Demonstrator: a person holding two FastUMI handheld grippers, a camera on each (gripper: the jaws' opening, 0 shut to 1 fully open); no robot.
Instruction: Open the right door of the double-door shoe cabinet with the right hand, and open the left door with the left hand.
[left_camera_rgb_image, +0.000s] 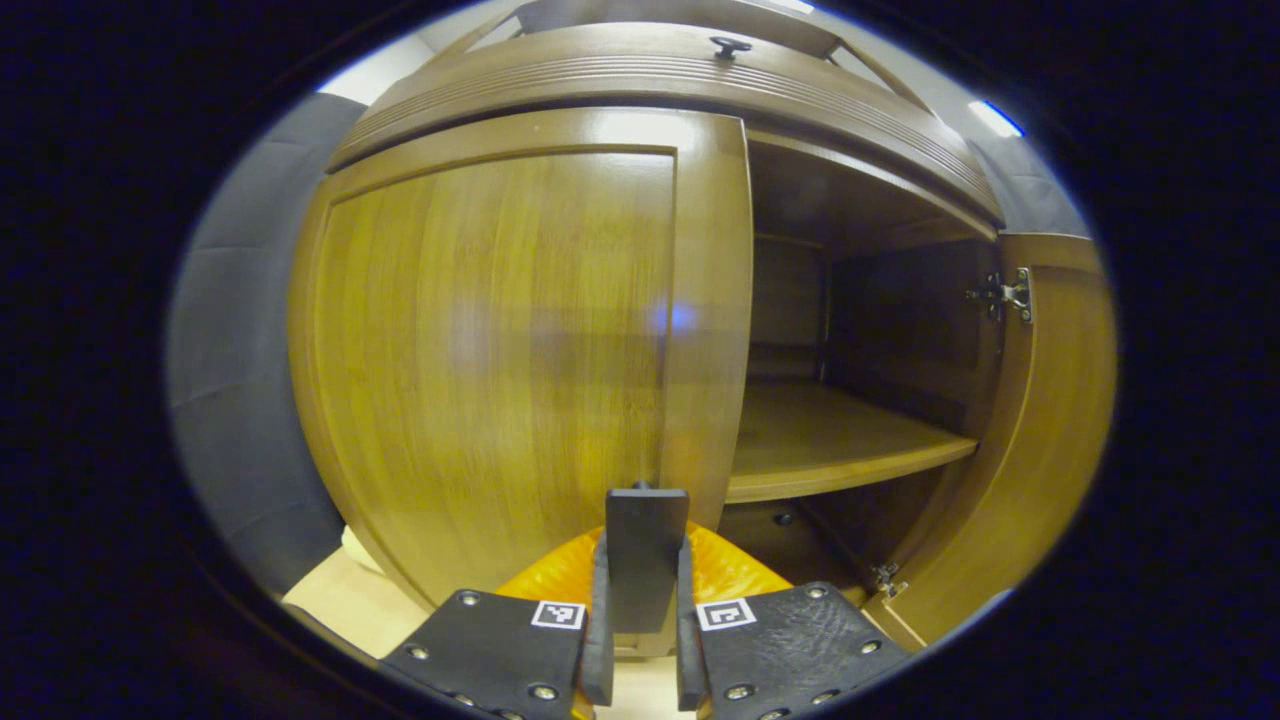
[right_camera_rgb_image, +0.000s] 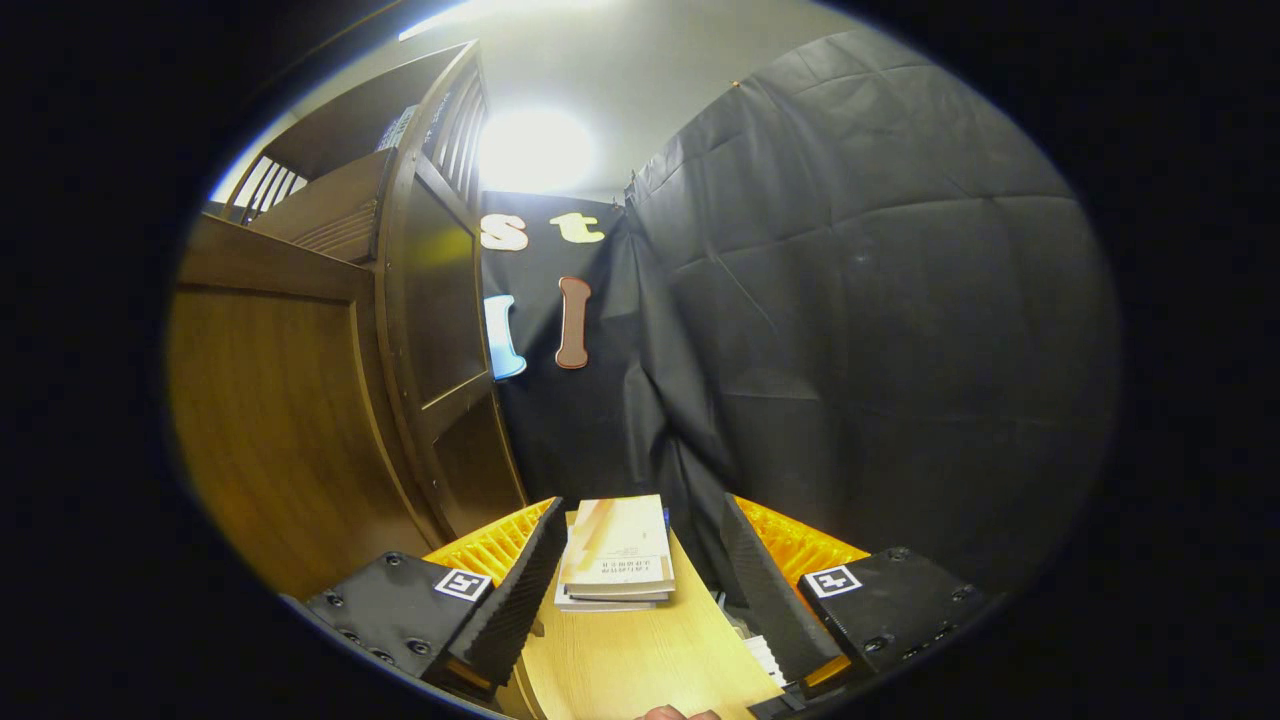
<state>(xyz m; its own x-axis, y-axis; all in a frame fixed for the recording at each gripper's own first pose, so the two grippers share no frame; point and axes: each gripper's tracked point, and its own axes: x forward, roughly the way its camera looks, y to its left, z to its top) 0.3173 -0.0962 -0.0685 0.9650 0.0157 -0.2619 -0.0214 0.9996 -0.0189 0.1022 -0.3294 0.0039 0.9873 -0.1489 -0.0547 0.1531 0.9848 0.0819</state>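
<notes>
Wooden left door (left_camera_rgb_image: 500, 350) shut (handle (left_camera_rgb_image: 645, 555) between left gripper (left_camera_rgb_image: 640, 640) fingers).

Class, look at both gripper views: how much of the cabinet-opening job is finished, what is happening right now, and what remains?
Done: the right door stands swung open, showing the shelf inside. The right gripper is open, off the cabinet, above a stack of books. In hand: the left gripper has its jaws closed on what looks like the handle of the left door. Left: that door looks closed and needs pulling open.
</notes>
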